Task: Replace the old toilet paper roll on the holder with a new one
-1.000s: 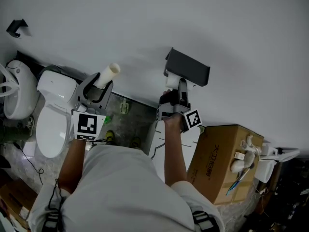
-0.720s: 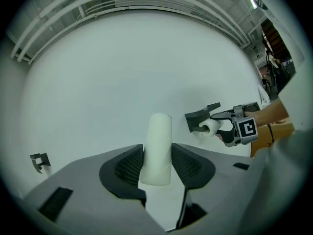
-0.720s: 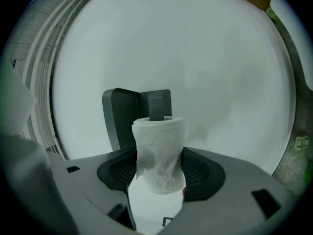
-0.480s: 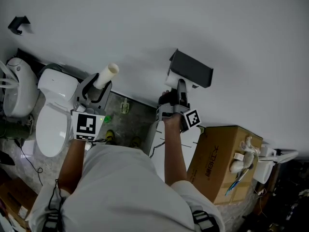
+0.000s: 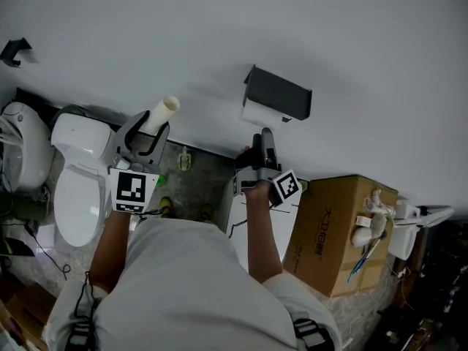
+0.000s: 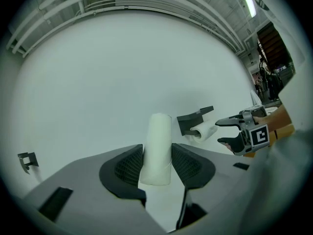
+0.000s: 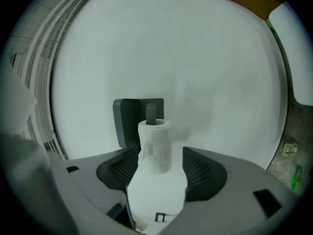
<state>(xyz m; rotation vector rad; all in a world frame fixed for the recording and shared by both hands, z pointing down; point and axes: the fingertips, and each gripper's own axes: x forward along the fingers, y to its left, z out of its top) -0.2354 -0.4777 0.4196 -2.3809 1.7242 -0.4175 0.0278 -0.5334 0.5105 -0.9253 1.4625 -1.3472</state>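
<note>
From the head view, the left hand-held gripper is clenched on a pale, narrow old roll tube, held up over the toilet. The right hand-held gripper points up at the dark wall holder, where the new roll sits, just beyond its tips; a cardboard box stands to the right. In the left gripper view, the left hand-held gripper presses both jaws against the tube, with the holder, the roll and the right hand-held gripper beyond. In the right gripper view, the right hand-held gripper is released, jaws wide either side of the roll on the holder.
</note>
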